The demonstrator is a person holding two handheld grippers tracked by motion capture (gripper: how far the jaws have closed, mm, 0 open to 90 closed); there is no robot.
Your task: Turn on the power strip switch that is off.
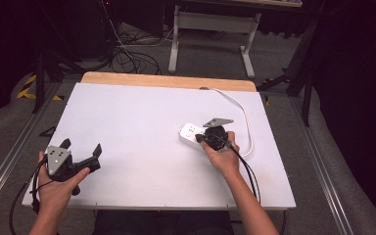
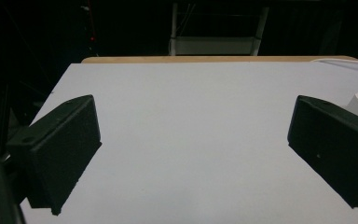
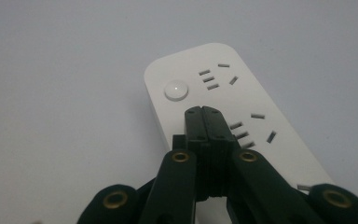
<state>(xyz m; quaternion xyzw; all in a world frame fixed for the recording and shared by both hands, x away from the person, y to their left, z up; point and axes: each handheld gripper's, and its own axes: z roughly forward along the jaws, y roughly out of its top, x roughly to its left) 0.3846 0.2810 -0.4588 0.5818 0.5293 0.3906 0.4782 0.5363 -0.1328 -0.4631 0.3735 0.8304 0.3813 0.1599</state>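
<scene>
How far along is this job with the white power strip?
Done: the right gripper, jaws shut, is poised over the power strip, its tip short of the round button. In hand: lining up with that button. Left, probably: pressing it. The left gripper waits open over the table.

- In my right gripper view, my right claw [image 3: 203,111] covers the middle of the power strip [image 3: 223,93], so I cannot tell whether my closed tips touch its top or hang just above it.
- The strip's end nearest me runs out under my claw's linkage and past the bottom edge.
- In the high view, my right hand [image 1: 221,155] and claw hide the strip's near half; its sockets ahead of my claw are too small to read.
- The white cord [image 1: 245,122] slips behind my right hand.
- In my left gripper view, the right edge cuts off the strip beyond my left claw [image 2: 193,154]'s right jaw.
</scene>
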